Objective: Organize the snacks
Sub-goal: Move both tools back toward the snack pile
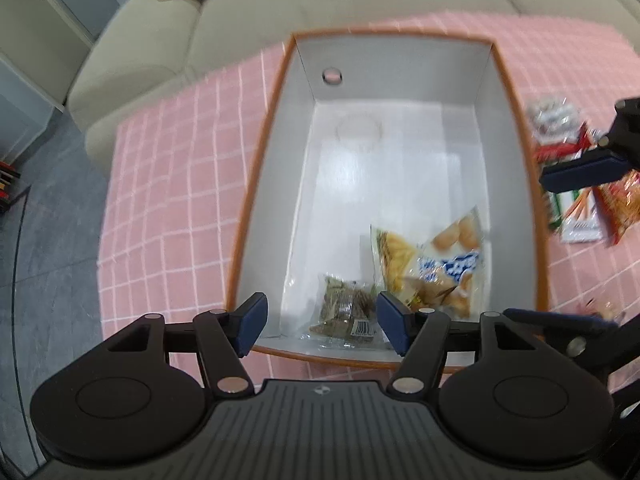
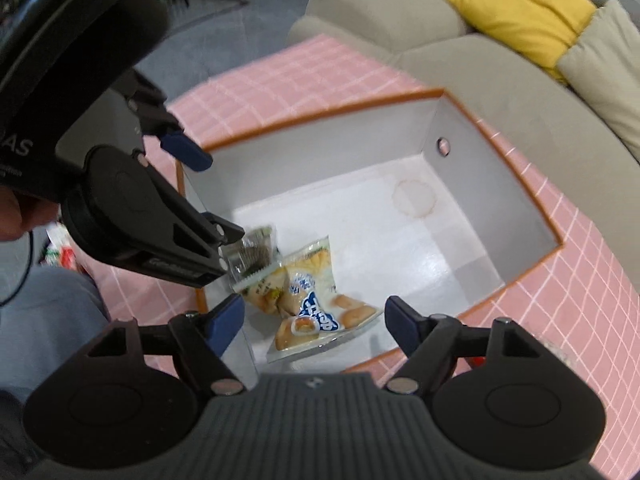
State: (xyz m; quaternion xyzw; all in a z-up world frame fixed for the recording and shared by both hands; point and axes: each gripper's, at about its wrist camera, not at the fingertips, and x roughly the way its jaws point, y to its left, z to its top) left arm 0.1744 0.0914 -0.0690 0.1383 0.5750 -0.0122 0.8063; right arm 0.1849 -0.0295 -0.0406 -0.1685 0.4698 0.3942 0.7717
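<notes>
An orange-rimmed white box (image 1: 264, 136) sits on the pink checked cloth; it also shows in the right wrist view (image 2: 512, 168). Inside lie a yellow-and-blue biscuit bag (image 1: 436, 260) (image 2: 320, 312) and a small clear packet of brown-green snack (image 1: 344, 312) (image 2: 252, 256). My left gripper (image 1: 320, 322) is open and empty, above the box's near end over the small packet. My right gripper (image 2: 314, 320) is open and empty, above the box's near corner over the biscuit bag. The left gripper also appears in the right wrist view (image 2: 200, 192).
More snack packs lie on the cloth right of the box: a red and green stick-snack box (image 1: 576, 212), an orange bag (image 1: 624, 204) and a clear bag (image 1: 554, 116). A beige sofa (image 2: 480, 60) with a yellow cushion (image 2: 524, 4) stands behind the table.
</notes>
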